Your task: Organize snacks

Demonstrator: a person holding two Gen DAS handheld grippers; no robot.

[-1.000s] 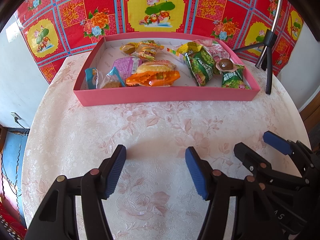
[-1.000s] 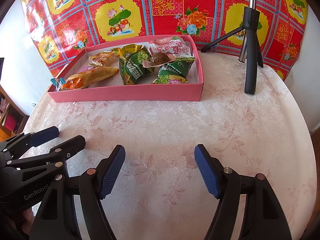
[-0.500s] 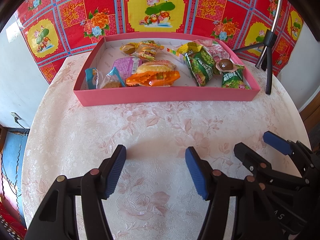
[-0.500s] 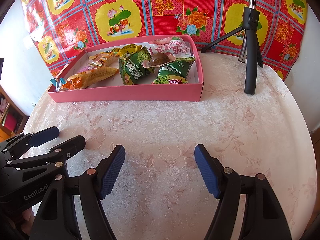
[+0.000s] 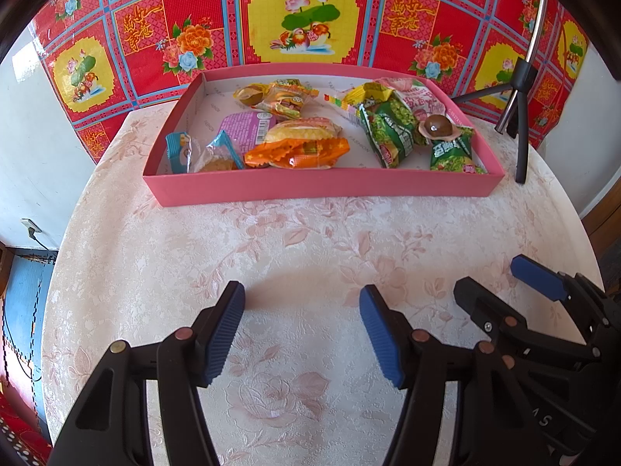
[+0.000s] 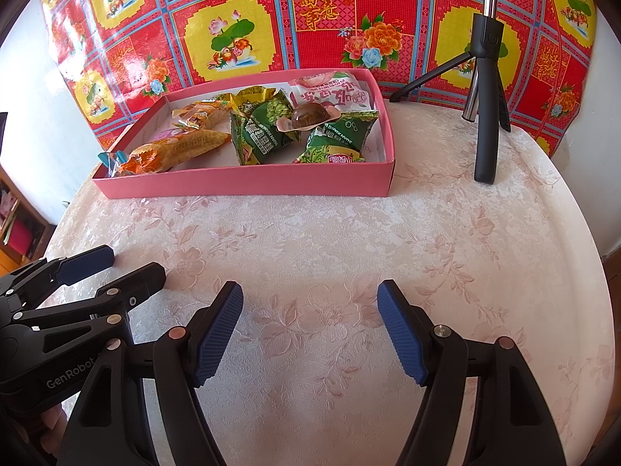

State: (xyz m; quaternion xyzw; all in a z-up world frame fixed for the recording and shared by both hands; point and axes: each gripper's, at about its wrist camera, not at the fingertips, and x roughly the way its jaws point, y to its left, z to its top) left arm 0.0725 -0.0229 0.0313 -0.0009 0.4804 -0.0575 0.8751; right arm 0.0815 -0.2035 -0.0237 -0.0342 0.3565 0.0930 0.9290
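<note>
Both the left tool (image 5: 302, 303) and right tool (image 6: 310, 303) hover released, empty, well short of the pink box (image 5: 322, 190) holding the snacks (image 5: 299, 147). Reaching carelessly could nudge the tripod (image 6: 485, 116) beside the box.

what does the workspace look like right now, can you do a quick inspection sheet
Surface: round table under a pale floral cloth.
Job's things: pink tray holding wrapped snacks; green pea packets, orange-wrapped bun, brown jelly cup lying on a packet.
Clutter: black tripod standing right of the tray.
Grippers: left gripper and right gripper both open, empty, short of the tray.
Cables: a cable by a wall socket.
Surroundings: red and yellow floral sheet behind.
</note>
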